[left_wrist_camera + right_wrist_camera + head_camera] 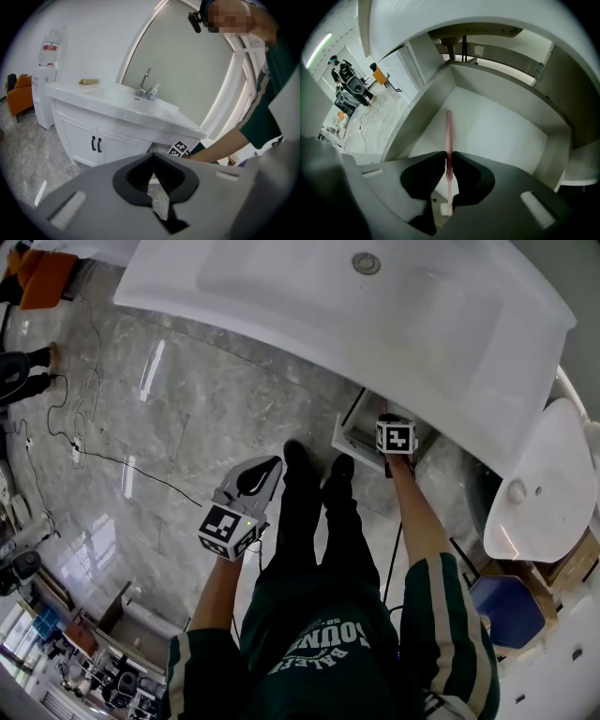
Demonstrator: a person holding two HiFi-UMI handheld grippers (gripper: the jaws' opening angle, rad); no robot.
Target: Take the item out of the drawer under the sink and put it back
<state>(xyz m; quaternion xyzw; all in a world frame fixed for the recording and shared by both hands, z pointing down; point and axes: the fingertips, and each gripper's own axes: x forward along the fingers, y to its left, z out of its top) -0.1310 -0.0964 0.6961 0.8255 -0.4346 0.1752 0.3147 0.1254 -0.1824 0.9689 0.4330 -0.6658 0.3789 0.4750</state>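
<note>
Status by view.

Head view: right gripper in below the sink, at the open drawer under the sink's right end. Left gripper out in front of the sink, well apart from it, over bare floor. Not part of the job right now.

Left gripper view: tongs pinched together at the tips, holding nothing. Facing the sink front: tap on top, closed cabinet doors below, right gripper's marker cube just under the sink's edge.

Right gripper view: tongs narrow, clamped on a pink stick, gripped partway along its length. Thin, straight, pale pink, with a small white block at the near end. Looks like a toothbrush, can't confirm. Pointing away into the white drawer under the sink. Seemingly held off the drawer bottom, contact unclear.

Judgement: either mid take-out or mid put-back, can't tell which.
- If take-out: pull straight back, clearing the drawer front and the sink's underside.
- If put-back: lower flat onto the drawer bottom, then open the tongs.

Thin and light, so likely to pivot in the grip. Hold firm, move slow.
</note>
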